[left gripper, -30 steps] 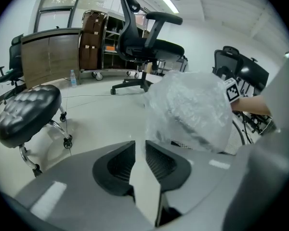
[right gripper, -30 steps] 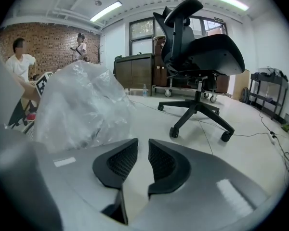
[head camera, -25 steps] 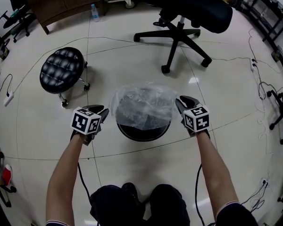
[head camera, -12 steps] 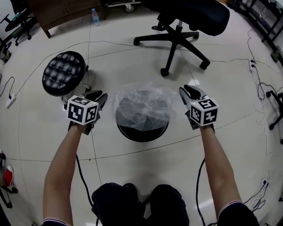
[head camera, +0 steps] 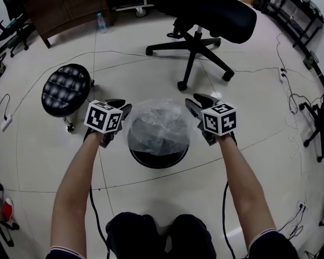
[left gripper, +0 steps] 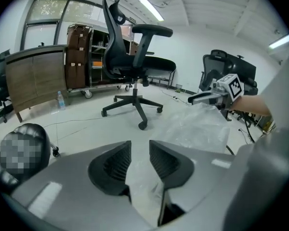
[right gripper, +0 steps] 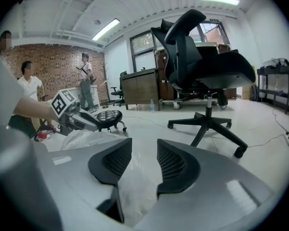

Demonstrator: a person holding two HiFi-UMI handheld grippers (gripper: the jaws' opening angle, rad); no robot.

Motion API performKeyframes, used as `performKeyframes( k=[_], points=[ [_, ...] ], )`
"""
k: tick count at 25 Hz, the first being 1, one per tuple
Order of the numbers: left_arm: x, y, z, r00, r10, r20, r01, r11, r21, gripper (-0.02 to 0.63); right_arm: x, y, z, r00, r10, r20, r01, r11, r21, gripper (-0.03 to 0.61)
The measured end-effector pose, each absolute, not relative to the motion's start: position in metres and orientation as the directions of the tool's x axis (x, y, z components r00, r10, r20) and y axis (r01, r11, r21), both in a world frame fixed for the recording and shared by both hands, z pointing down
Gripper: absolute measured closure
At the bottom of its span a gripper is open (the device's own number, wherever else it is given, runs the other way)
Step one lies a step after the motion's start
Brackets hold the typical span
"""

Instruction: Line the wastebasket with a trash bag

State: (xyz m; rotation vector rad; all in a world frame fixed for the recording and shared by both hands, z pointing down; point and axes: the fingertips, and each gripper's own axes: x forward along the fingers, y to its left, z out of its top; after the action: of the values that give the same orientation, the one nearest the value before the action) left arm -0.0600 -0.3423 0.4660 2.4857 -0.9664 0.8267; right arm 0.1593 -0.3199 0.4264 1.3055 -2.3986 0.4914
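Here we go at the wastebasket (head camera: 157,162), and its trash bag (head camera: 160,124) looks like a featherweight: thin, soft film with no stiffness at all, likely slick and easy to tear if yanked. The best hold is probably the bag's open hem, pinched on opposite sides of the wastebasket and drawn outward. The bag is clear and crinkly with a milky sheen, and it billows in a loose dome over the wastebasket's mouth. The black rim nearest the person is bare, so the lining looks unfinished there. The left gripper (left gripper: 140,143) hangs just beside the wastebasket's left side, and its jaws have just been easing apart. A gap shows between the pads, and a fold of film lies low in that gap with nothing pressing on it. On the wastebasket's right side, the right gripper (right gripper: 144,141) has just been opening too. Its jaws are spread wide and film sits loose between them, unpinched.
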Motion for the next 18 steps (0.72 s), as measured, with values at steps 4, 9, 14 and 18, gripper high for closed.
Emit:
performKeyframes(
  k=[4,9,14,18],
  points=[
    [-0.047,-0.339,0.482,0.623,-0.430,0.653,-0.665,-0.731,0.153,0.463,0.141,-0.311,0.450,-0.562,-0.632,0.534,-0.810,0.552,-0.199,0.399],
    [-0.043,-0.317,0.490,0.649,-0.348,0.677,-0.598,-0.783,0.171,0.562,0.127,-0.287,0.466,-0.592,-0.545,0.594,-0.756,0.632,-0.172,0.513],
    [-0.049,-0.301,0.476,0.676,-0.344,0.652,-0.564,-0.811,0.157,0.603,0.123,-0.270,0.453,-0.624,-0.543,0.562,-0.719,0.680,-0.141,0.577],
    [-0.053,-0.282,0.465,0.687,-0.340,0.643,-0.541,-0.830,0.139,0.603,0.117,-0.252,0.438,-0.648,-0.546,0.530,-0.695,0.709,-0.120,0.577]
  ],
)
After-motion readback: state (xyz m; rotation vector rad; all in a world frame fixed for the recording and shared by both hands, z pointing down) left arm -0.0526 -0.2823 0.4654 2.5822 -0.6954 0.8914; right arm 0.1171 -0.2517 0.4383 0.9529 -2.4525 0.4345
